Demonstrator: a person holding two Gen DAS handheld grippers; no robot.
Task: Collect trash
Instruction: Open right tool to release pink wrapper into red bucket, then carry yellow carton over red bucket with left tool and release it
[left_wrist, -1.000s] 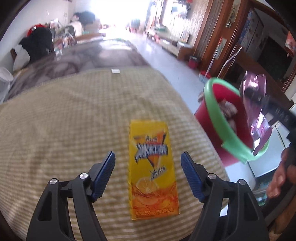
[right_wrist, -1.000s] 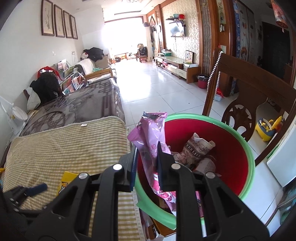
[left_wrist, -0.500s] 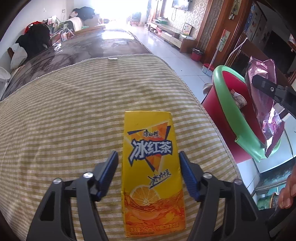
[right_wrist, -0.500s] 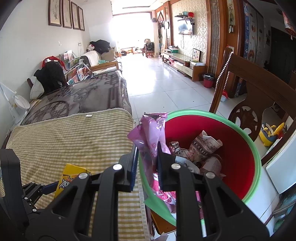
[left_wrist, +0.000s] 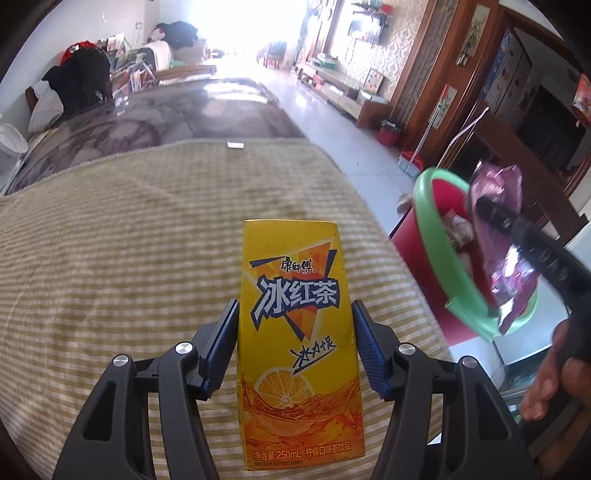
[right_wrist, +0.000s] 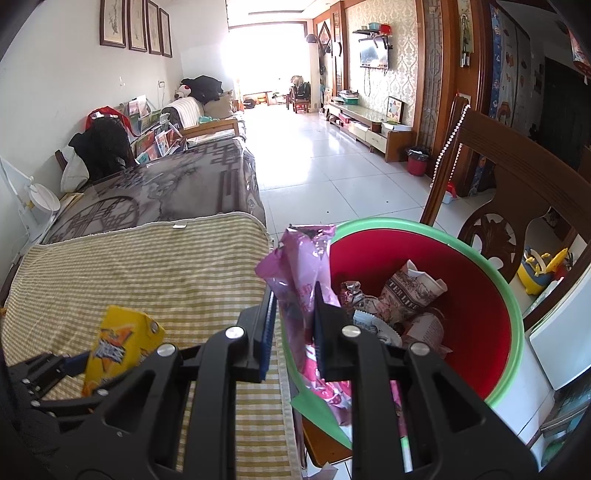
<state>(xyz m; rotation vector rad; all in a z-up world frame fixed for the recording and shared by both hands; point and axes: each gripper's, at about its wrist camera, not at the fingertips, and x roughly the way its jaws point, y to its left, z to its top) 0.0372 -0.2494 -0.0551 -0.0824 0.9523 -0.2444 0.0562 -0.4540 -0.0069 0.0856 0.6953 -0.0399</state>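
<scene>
The left wrist view shows the printed face of the one yellow-and-orange iced-tea carton (left_wrist: 300, 343) on the green-and-cream striped cloth (left_wrist: 122, 258). The left gripper (left_wrist: 295, 347) has just been closing on it, and its blue ribbed pads (left_wrist: 221, 345) now sit against both long sides. The right wrist view shows only a corner of that carton at its lower left, but it alone looks down into the single red bucket with a green rim (right_wrist: 491, 317), where crumpled printed paper and foil wrappers (right_wrist: 402, 306) lie — several pieces, too tangled to count. In that view the right gripper (right_wrist: 295, 325) is clamped on one pink crinkled plastic wrapper (right_wrist: 299, 266), held over the bucket's near rim. The left view also shows a person's fingers (left_wrist: 546, 384) on the right gripper's handle.
</scene>
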